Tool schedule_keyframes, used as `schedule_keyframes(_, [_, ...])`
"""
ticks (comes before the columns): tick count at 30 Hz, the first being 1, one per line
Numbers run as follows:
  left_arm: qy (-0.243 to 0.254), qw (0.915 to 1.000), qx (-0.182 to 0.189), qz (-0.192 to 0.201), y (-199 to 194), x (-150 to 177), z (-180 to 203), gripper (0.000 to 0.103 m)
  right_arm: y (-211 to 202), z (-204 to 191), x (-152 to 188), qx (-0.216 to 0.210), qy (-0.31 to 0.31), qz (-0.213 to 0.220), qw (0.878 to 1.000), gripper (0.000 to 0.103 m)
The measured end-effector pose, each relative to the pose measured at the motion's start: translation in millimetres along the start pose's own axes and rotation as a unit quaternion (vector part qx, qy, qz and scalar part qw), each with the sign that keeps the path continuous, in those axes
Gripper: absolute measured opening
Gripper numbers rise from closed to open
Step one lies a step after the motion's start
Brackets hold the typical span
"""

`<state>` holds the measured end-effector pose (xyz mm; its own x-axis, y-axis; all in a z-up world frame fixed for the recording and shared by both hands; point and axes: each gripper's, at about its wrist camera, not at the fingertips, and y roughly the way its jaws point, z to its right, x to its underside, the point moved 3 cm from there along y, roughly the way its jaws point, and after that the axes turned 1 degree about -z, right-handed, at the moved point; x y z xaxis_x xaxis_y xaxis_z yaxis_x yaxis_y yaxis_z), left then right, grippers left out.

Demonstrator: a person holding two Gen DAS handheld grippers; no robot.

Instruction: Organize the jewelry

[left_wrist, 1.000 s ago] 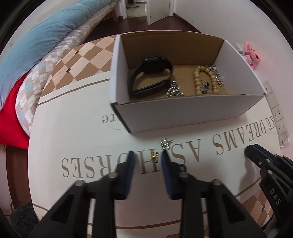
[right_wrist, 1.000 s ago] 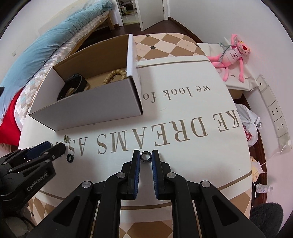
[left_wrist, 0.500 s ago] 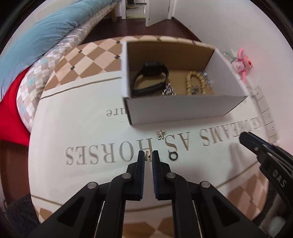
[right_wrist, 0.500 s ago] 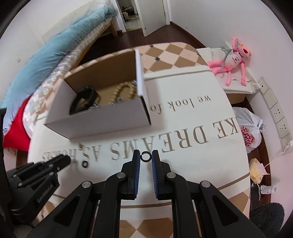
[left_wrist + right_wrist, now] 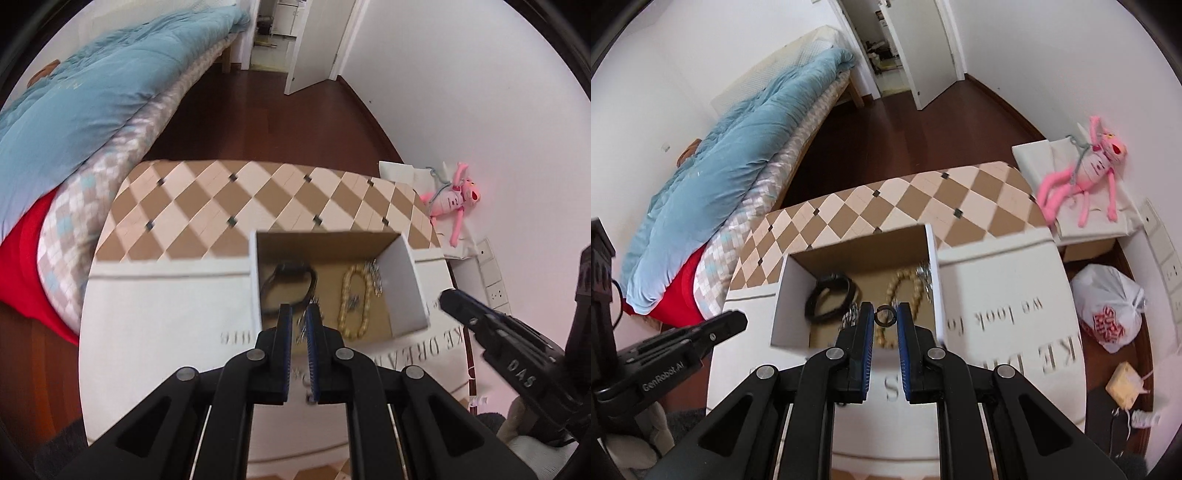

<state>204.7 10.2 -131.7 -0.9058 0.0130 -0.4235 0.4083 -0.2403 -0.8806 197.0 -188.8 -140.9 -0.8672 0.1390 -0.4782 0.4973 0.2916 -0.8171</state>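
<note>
Looking along the left tool point(image 5: 299, 321), we see its blue-padded fingers point(image 5: 285, 347) pressed nearly together, and though blur keeps us from making out a small piece between the tips, we take the tool as closed; its jaws have just been closing. Along the right tool point(image 5: 885, 317) we see the pads pinching a small dark ring point(image 5: 885, 316), held up in the air at the fingertips. Just beyond both tools we find the open cardboard box point(image 5: 402, 284), white outside and brown inside, standing on the bench point(image 5: 166, 302), whose white cloth carries large tan lettering and a tan-and-cream diamond border at the far end. Inside the box we count a black band point(image 5: 831, 299) lying toward the left, a loop of pale wooden beads point(image 5: 354, 306) toward the right, and silvery chain pieces point(image 5: 923, 275) against the right wall; more chain links show near the tips of the left tool, but we cannot tell whether they lie in the box or hang from the pads. From the left wrist we see the right tool reaching in at the right edge, and from the right wrist the left tool at the lower left. Farther off, a bed point(image 5: 746, 155) with a blue quilt and checked cover runs along the left wall, a pink plush toy point(image 5: 1086, 173) lies on a pale cushion at the right, and a white plastic bag point(image 5: 1108, 306) sits on the dark wooden floor. At the back a white door point(image 5: 931, 48) stands open.
</note>
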Motion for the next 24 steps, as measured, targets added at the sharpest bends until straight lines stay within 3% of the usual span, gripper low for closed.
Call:
schedule_keyframes(9, [-0.003,0.9995,-0.007,-0.032,37,-34,-2,0.006,59,3,-33,0.005,-0.021,-0.078,0.997,0.014])
schedule_keyframes(13, [-0.007,0.9996,-0.022,-0.015,26,-30,-8,0.007,48,1,-36,-0.001,-0.024,-0.057,0.998,0.013])
schedule_keyframes(16, [-0.024,0.9993,-0.027,-0.005,12,-16,-16,0.023,32,-1,-31,-0.024,-0.015,-0.044,0.999,0.013])
schedule_keyframes(18, [-0.019,0.9986,-0.049,0.009,2,-2,-19,0.070,19,-2,-24,-0.034,-0.012,-0.034,0.999,0.013])
schedule_keyframes(21, [-0.023,0.9959,-0.082,0.031,-10,27,-24,0.073,2,-3,0,-0.048,-0.005,-0.025,0.999,0.013])
schedule_keyframes(24, [-0.040,0.9954,-0.086,0.012,0,54,-30,0.073,-6,-1,31,-0.047,0.002,-0.026,0.999,0.013])
